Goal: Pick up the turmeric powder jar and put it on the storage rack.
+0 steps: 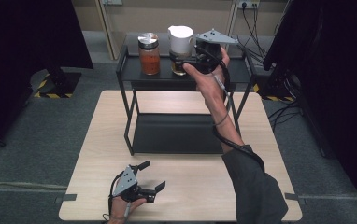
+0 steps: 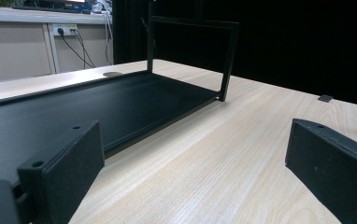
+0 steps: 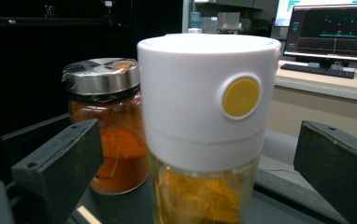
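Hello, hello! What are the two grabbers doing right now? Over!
Right gripper open around white-capped jar on top shelf, not closed. Left gripper open, low over table. Steel-lidded jar just beside.

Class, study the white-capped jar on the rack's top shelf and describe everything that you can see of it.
The white-capped jar stands upright on the black rack's top shelf, right of a metal-lidded jar of orange powder. Its tall, smooth white cap, probably plastic, bears a round yellow button. The clear body below holds something yellow-orange. The right gripper has its open jaws either side of it, apparently not touching.
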Demonstrator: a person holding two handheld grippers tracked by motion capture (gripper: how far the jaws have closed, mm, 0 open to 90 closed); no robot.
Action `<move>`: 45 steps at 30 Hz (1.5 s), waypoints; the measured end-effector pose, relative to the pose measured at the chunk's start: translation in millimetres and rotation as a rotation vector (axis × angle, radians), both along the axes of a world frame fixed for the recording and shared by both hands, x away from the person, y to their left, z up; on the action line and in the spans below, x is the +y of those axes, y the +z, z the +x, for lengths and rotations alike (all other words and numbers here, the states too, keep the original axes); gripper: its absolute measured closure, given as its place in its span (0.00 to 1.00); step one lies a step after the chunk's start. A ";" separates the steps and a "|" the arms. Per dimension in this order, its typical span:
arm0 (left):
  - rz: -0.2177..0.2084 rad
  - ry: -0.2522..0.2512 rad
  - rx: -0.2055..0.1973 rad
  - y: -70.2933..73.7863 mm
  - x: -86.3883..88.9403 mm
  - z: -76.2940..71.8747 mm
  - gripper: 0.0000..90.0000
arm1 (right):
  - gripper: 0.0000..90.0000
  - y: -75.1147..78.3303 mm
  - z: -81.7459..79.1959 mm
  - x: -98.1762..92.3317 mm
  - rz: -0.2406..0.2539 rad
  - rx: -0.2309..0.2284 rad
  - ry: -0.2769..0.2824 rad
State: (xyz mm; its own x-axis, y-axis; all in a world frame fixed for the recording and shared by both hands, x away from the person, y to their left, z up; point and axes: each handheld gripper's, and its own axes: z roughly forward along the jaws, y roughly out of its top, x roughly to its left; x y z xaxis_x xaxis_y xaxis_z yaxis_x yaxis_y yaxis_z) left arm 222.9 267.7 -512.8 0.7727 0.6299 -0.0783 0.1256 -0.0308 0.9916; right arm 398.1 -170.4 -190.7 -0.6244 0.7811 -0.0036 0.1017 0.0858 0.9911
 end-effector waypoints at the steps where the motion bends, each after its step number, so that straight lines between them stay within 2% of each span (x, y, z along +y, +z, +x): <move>1: 0.000 0.001 -0.001 -0.1 -0.1 -0.2 0.04 | 0.02 -0.8 -1.3 -1.2 0.001 -0.003 0.000; 28: -0.003 0.004 -0.003 -0.5 -0.2 -0.6 0.04 | 0.02 -35.9 -36.3 -44.0 0.066 -0.046 0.124; 32: -0.002 0.003 -0.002 -0.5 -0.3 -0.3 0.04 | 0.02 -41.9 -44.7 -47.5 0.048 -0.062 0.124; 45: 0.000 0.004 -0.003 -0.4 -0.4 -0.6 0.04 | 0.02 -63.9 -62.4 -61.6 0.061 -0.066 0.167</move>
State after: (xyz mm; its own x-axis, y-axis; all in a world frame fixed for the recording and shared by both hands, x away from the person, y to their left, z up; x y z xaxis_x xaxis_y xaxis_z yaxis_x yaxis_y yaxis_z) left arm 222.3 267.3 -513.2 0.7703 0.6331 -0.0760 0.1225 -0.0301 0.9920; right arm 335.7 -232.1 -254.7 -0.7456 0.6664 -0.0046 0.0253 0.0352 0.9991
